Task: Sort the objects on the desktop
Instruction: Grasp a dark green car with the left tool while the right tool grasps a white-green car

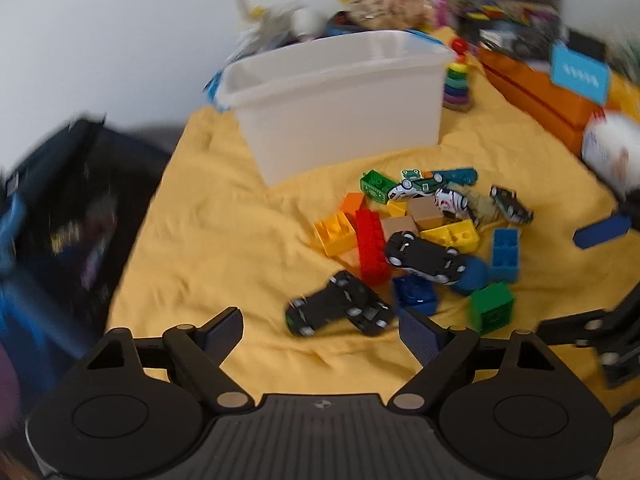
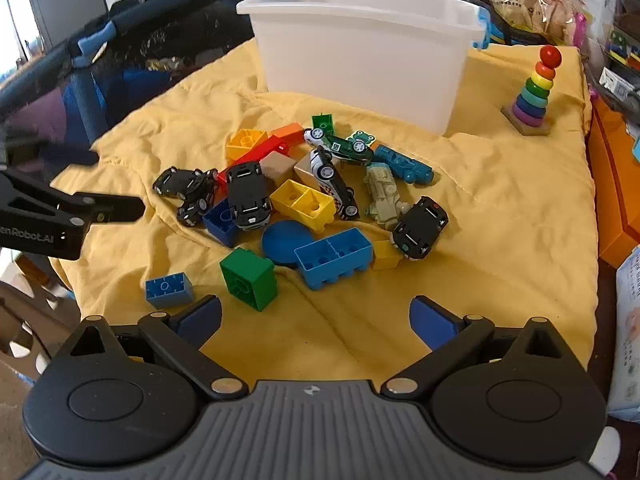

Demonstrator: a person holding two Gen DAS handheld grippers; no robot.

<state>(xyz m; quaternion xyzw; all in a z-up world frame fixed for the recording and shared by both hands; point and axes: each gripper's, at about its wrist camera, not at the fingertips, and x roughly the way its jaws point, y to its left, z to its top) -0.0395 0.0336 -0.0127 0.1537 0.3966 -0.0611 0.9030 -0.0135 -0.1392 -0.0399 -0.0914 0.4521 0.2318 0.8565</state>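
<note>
A pile of toy cars and building bricks lies on a yellow cloth [image 2: 500, 220]. It holds black cars [image 2: 248, 194] [image 1: 340, 314], a red brick [image 1: 372, 244], yellow bricks [image 2: 304, 202], a green cube [image 2: 249, 278] and blue bricks [image 2: 334, 258]. A white plastic bin [image 2: 368, 56] [image 1: 340, 100] stands behind the pile. My left gripper [image 1: 320, 326] is open and empty, just in front of a black car. My right gripper [image 2: 316, 316] is open and empty, in front of the green cube and a blue brick. The left gripper also shows in the right wrist view [image 2: 120, 204].
A rainbow ring stacker [image 2: 534, 92] stands at the back right of the cloth. An orange box [image 1: 544, 96] and clutter line the right side. A dark blue playpen frame [image 2: 100, 60] lies off the left edge. A lone small blue brick [image 2: 168, 290] sits near the front left.
</note>
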